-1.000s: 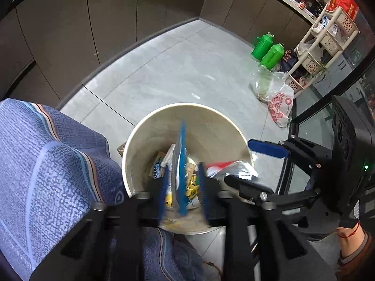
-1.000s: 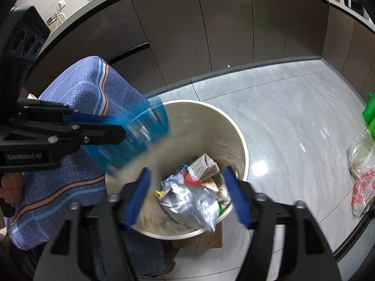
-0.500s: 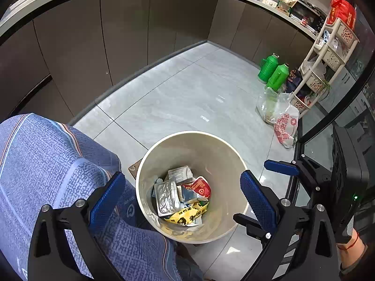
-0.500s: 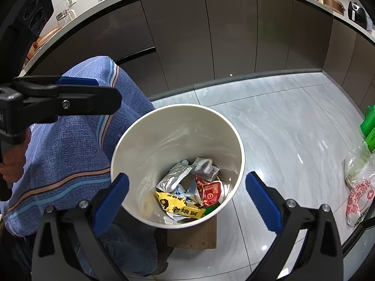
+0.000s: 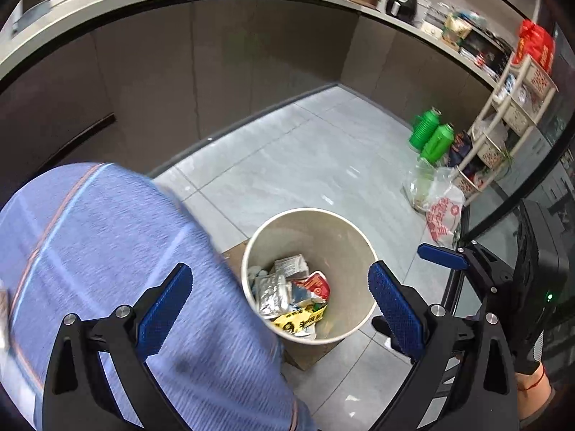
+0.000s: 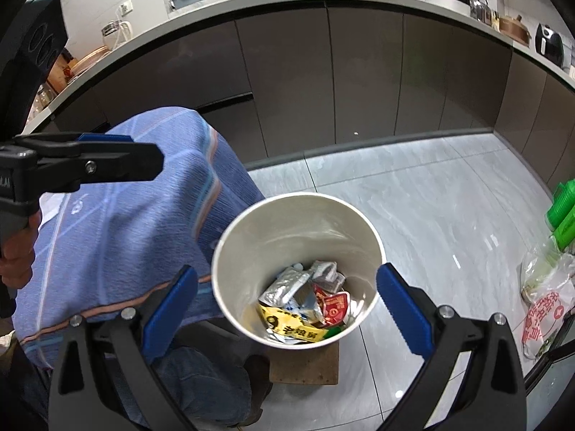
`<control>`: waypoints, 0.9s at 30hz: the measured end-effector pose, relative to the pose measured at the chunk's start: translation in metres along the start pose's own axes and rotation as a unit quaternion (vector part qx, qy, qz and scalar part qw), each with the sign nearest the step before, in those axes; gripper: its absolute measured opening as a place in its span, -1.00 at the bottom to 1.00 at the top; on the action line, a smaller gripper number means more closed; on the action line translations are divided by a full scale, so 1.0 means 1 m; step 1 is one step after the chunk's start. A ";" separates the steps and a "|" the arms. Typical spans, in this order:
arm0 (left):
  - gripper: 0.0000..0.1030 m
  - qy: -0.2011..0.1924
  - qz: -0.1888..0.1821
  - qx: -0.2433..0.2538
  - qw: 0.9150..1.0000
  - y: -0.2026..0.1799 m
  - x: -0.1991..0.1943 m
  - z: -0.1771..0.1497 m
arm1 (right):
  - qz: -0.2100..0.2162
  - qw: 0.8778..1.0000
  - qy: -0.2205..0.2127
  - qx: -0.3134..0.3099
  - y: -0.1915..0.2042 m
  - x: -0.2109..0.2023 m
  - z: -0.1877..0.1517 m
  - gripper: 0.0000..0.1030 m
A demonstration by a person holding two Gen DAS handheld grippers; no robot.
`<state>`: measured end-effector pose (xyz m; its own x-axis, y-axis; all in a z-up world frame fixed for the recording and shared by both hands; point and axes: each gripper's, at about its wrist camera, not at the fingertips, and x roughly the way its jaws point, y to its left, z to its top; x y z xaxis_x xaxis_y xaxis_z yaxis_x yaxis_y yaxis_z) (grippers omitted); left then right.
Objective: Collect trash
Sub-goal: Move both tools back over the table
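A: Wrappers (image 6: pixel 305 301) lie heaped at the bottom of the pale bin (image 6: pixel 251 222), a silver pouch, a red sachet and a yellow strip among them, below and ahead of both sets of fingers.

B: And the grippers?

A: The left gripper (image 5: pixel 280 298) stands wide with nothing between its blue pads; the right gripper (image 6: pixel 287 301) likewise, spread past the bin's rim on either side. Both look clear of the rim.

B: So the drop seems done. What makes the step good from here?

A: Probably lifting straight away so no finger clips the rim and tips the bin off the board (image 6: pixel 305 366) beneath it. The blue cloth (image 6: pixel 118 215) hangs just beside the left fingers; the person should keep them off it, then turn toward whatever trash is left.
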<state>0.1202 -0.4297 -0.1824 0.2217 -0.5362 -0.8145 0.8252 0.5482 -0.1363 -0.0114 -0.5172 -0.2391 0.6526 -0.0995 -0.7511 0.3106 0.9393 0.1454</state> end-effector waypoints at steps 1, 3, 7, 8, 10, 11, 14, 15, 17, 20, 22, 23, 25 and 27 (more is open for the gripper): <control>0.84 -0.003 0.005 -0.008 1.000 0.005 -0.009 -0.004 | 0.001 1.000 -0.002 -0.004 0.007 -0.004 0.002 0.94; 0.84 -0.009 0.014 -0.022 1.000 0.016 -0.026 -0.012 | 0.004 1.000 -0.003 -0.010 0.018 -0.011 0.007 0.94; 0.84 -0.004 0.032 -0.059 0.998 0.048 -0.060 -0.040 | 0.018 0.999 -0.006 -0.028 0.048 -0.021 0.013 0.94; 0.84 -0.003 0.042 -0.064 0.997 0.057 -0.067 -0.047 | 0.024 0.999 -0.004 -0.033 0.056 -0.021 0.015 0.94; 0.84 -0.007 0.068 -0.074 0.995 0.075 -0.083 -0.064 | 0.038 0.998 -0.002 -0.044 0.075 -0.023 0.019 0.94; 0.84 -0.008 0.077 -0.079 0.994 0.084 -0.090 -0.070 | 0.044 0.998 -0.003 -0.052 0.086 -0.024 0.021 0.94; 0.84 -0.015 0.097 -0.114 0.989 0.120 -0.120 -0.096 | 0.057 0.996 -0.004 -0.069 0.114 -0.026 0.030 0.94; 0.84 -0.018 0.102 -0.129 0.986 0.132 -0.129 -0.104 | 0.063 0.995 -0.005 -0.075 0.125 -0.025 0.033 0.94; 0.84 -0.024 0.115 -0.153 0.981 0.158 -0.147 -0.119 | 0.077 0.993 -0.003 -0.093 0.150 -0.024 0.041 0.94; 0.84 -0.037 0.139 -0.185 0.972 0.194 -0.174 -0.139 | 0.094 0.989 -0.002 -0.118 0.184 -0.020 0.050 0.94; 0.84 -0.044 0.152 -0.207 0.965 0.221 -0.192 -0.153 | 0.108 0.985 0.002 -0.132 0.209 -0.016 0.058 0.94; 0.84 -0.045 0.157 -0.216 0.963 0.233 -0.200 -0.160 | 0.113 0.984 0.004 -0.137 0.219 -0.013 0.062 0.94; 0.84 -0.044 0.163 -0.227 0.959 0.258 -0.213 -0.171 | 0.132 0.980 0.010 -0.148 0.242 -0.005 0.072 0.94; 0.84 -0.040 0.169 -0.232 0.957 0.275 -0.221 -0.176 | 0.146 0.976 0.016 -0.160 0.266 0.006 0.082 0.94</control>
<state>0.2070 -0.0471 -0.1391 0.4898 -0.3147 -0.8130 0.3837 0.9152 -0.1230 0.1321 -0.2948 -0.1520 0.6577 0.1929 -0.7282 -0.1210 0.9812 0.1506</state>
